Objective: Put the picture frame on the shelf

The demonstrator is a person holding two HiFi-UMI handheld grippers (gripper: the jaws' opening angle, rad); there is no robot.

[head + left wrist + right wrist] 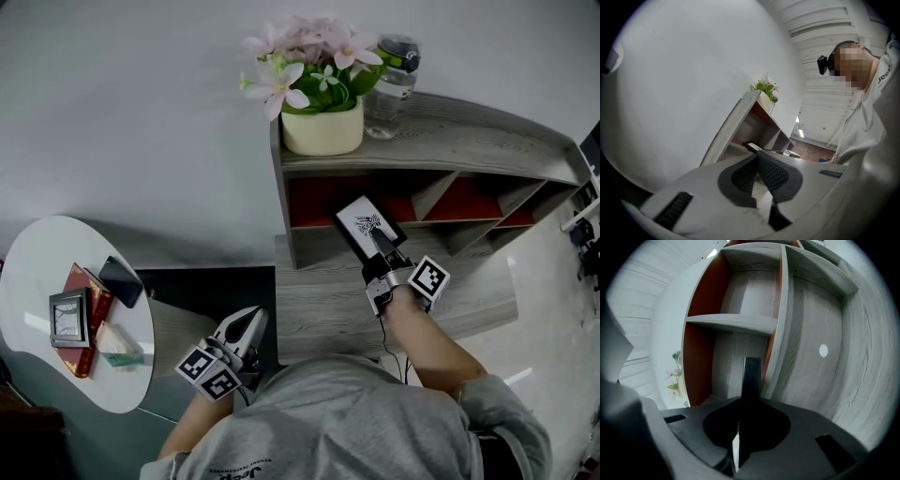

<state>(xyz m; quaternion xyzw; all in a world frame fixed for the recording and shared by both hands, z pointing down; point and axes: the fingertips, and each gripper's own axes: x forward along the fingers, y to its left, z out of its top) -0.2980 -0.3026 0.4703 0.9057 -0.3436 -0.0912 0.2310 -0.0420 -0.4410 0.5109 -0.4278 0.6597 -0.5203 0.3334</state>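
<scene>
While the right gripper (384, 251) is pinching the black, white-faced picture frame (367, 223), the frame is leaning at the left red-backed compartment of the shelf (441, 141), under a flower pot (322, 128). The left gripper (249, 326) is hanging closed and empty.

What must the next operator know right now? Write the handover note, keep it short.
Right gripper: shut on the picture frame, held in front of the shelf, at its left red-backed compartment.
Left gripper: shut, empty, low beside the body.
Done: frame picked up and brought to the shelf.
Left: set it inside a compartment, let go, pull back.
</scene>
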